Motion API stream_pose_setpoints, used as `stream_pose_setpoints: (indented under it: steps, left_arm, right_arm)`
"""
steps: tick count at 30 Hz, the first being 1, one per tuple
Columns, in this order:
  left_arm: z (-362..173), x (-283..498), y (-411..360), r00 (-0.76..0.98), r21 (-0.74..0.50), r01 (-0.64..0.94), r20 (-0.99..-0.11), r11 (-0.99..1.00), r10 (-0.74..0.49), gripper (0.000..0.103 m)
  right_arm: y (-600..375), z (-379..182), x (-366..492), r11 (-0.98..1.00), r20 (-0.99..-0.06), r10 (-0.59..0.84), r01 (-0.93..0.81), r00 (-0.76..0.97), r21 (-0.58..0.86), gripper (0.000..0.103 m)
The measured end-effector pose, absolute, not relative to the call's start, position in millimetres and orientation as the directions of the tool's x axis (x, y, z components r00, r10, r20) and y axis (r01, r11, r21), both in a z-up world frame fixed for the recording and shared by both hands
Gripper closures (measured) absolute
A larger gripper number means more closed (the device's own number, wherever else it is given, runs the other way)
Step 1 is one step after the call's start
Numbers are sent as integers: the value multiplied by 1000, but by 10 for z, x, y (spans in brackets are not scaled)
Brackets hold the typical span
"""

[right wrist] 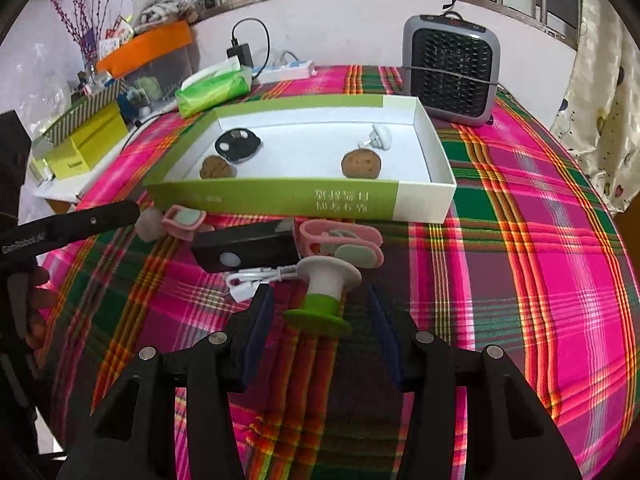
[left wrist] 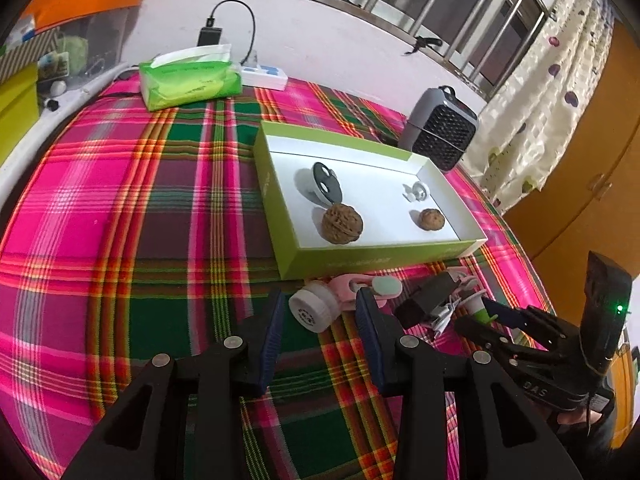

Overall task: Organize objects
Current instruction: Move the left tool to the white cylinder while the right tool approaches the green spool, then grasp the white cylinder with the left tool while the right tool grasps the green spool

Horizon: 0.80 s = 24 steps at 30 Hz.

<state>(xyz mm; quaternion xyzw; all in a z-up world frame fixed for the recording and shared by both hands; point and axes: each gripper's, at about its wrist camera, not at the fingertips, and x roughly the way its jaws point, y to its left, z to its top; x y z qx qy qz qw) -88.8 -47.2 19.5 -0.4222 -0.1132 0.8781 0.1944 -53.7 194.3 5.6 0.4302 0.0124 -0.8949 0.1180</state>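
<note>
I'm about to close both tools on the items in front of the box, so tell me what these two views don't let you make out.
- Left wrist view: pink clip, partly hidden behind the left tool finger and white cylinder.
- Left wrist view: green-and-white spool, mostly hidden by the right tool.
- Right wrist view: white cylinder, partly covered by the left tool's finger.
- Right wrist view: print on the green box, too blurred to read.

Your plaid-covered tabletop (right wrist: pixel 520 240) carries a green box (right wrist: pixel 280 200), tissue pack (right wrist: pixel 212 92), grey heater (right wrist: pixel 452 72), black charger (right wrist: pixel 248 252), pink clips (right wrist: pixel 340 240) and spool (right wrist: pixel 324 292).
</note>
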Motion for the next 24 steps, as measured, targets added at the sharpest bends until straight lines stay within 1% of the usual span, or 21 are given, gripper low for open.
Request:
stream_pose_setpoints:
  steps: [5, 10, 15, 18, 24]
  left_arm:
    - [165, -928, -421, -556, -363, -251, -705, -897, 441, 68]
    - [129, -967, -415, -558, -342, -226, -722, -912, 409, 68]
    - [120, -997, -383, -561, -305, -220, -737, -927, 376, 68]
    - [95, -1004, -369, -561, -280, -213, -750, -936, 352, 68]
    - [70, -1013, -375, -559, -272, -201, -757, -941, 338, 68]
  right_arm:
    - [1960, 48, -577, -978, -776, -165, 205, -609, 47, 54]
    - [2047, 46, -606, -986, -782, -109, 167, -614, 6, 54]
    - [2147, 51, -628, -991, -782, -83, 135, -617, -1, 54]
    - [2199, 56, -638, -992, -783, -79, 122, -618, 3, 54]
    - [2269, 61, -643, -992, -781, -88, 123, -619, 14, 55]
